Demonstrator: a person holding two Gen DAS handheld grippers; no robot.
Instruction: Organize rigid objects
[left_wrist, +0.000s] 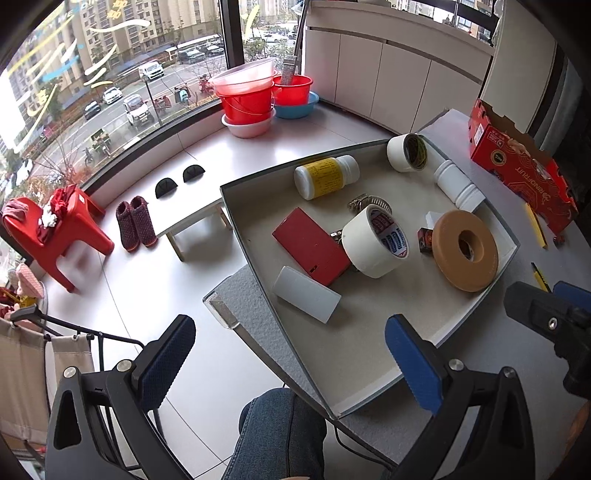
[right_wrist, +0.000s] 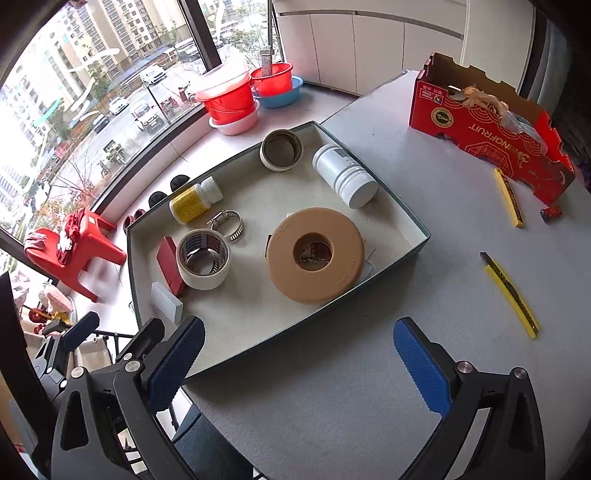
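Shallow grey cardboard tray (right_wrist: 413, 221) on the table is shown holding a tan foam ring (right_wrist: 317, 254), white tape roll (right_wrist: 203, 264) and yellow-labelled bottle (right_wrist: 194, 201). Left gripper (left_wrist: 291, 350) and right gripper (right_wrist: 299, 354) are held wide, empty.

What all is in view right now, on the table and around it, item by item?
tray: 1, grey, table edge
tape rolls: 2, white, in tray
large ring: 1, tan, in tray
bottles: 2, white, one yellow-labelled, in tray
hose clamp: 1, metal, in tray
flat case: 1, red, in tray
white block: 1, in tray
utility knives: 2, yellow, on table
fruit box: 1, red, table's far side
stool: 1, red, floor
left gripper: open
right gripper: open
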